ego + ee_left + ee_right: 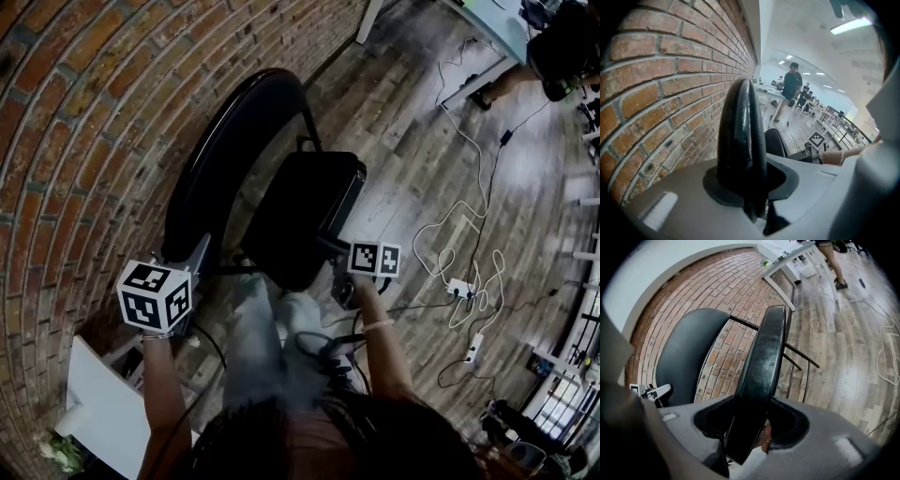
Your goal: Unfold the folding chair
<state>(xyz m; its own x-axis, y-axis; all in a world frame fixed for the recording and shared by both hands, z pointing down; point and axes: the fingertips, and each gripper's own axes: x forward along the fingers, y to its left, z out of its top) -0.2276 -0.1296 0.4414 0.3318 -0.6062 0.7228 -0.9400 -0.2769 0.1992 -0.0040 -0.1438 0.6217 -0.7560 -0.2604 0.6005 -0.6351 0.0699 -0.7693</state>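
Observation:
A black folding chair stands close to the brick wall. Its rounded backrest [230,155] is toward the wall and its padded seat [305,211] is tilted up, edge-on in the right gripper view [764,366]. My left gripper [200,251] is shut on the near edge of the backrest [740,136], which fills the space between its jaws [749,199]. On the other side, my right gripper [334,249] is shut on the near edge of the seat, and the pad runs up from between the jaws [749,434]. Thin black frame tubes [797,355] show behind the seat.
The brick wall [75,141] runs along the left. White cables and power strips [461,286] lie on the wooden floor to the right. A white table leg [367,19] stands beyond the chair, a white surface [103,412] at lower left. People [791,86] stand far off.

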